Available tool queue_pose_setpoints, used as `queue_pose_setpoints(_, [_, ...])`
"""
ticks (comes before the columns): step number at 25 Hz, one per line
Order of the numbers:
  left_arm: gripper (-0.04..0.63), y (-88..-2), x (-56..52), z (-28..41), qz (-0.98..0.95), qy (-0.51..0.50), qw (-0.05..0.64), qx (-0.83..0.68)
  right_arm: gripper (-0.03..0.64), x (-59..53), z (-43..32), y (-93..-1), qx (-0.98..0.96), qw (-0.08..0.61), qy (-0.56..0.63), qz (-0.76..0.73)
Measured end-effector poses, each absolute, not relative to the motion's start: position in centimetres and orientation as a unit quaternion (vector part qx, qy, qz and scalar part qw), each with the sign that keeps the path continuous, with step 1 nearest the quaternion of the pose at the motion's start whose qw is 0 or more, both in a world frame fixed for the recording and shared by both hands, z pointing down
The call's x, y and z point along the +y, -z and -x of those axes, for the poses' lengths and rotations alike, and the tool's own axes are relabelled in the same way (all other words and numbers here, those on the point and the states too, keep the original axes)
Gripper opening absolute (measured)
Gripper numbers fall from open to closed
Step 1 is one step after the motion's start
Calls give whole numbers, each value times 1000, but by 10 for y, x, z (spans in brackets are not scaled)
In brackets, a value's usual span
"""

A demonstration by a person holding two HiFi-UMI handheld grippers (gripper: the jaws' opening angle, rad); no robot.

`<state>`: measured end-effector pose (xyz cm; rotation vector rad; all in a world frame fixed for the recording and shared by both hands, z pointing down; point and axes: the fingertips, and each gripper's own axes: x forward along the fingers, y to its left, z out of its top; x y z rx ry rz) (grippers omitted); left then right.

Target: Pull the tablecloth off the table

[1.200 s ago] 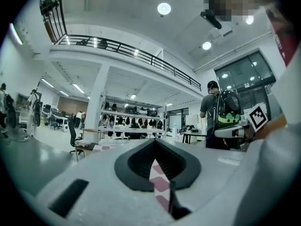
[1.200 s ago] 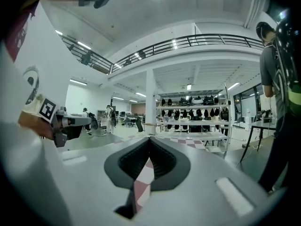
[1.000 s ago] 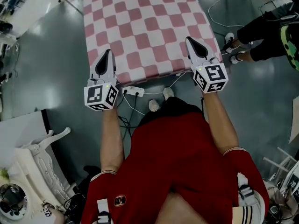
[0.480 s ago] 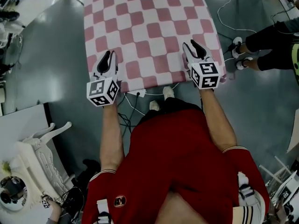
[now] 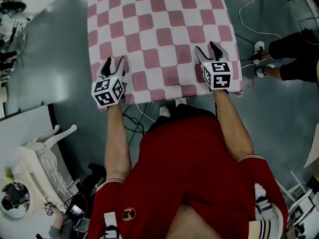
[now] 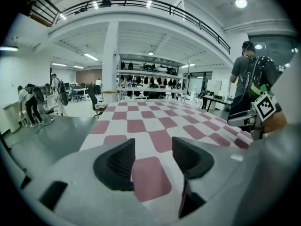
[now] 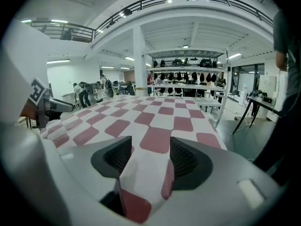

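A pink-and-white checked tablecloth (image 5: 159, 29) covers the table, and its near hem hangs in front of me. My left gripper (image 5: 114, 63) rests on the cloth's near left corner. Its jaws are opening, and flat cloth (image 6: 150, 178) lies between the pads (image 6: 120, 161) without being pinched. My right gripper (image 5: 207, 50) sits at the near right corner. Its jaws are opening too, and a raised fold of cloth (image 7: 141, 173) stands loosely between its pads (image 7: 183, 161).
A standing person's legs and shoes (image 5: 264, 59) are close to the table's right side; that person shows with a backpack (image 6: 256, 76) in the left gripper view. Cables (image 5: 142, 114) lie on the floor under the near edge. A white ornate chair (image 5: 42, 158) stands at lower left.
Both grippers were shut at the cloth's near edge a second ago. They have since slid forward onto the cloth, and their jaws have spread apart.
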<state>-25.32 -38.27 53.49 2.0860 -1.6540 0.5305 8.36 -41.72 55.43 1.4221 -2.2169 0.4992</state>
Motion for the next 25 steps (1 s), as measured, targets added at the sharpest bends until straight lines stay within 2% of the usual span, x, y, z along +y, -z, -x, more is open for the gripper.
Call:
queue_pose_setpoints(9, [287, -577, -391, 269, -715, -254, 268, -594, 317, -428, -103, -588, -769, 281, -215, -532])
queue_pose_setpoints(18, [285, -602, -387, 270, -697, -294, 302, -580, 324, -423, -109, -613, -740, 319, -267, -528])
queue_pose_setpoints(25, [258, -608, -386, 269, -693, -315, 301, -575, 320, -421, -109, -615, -738, 305, -273, -536])
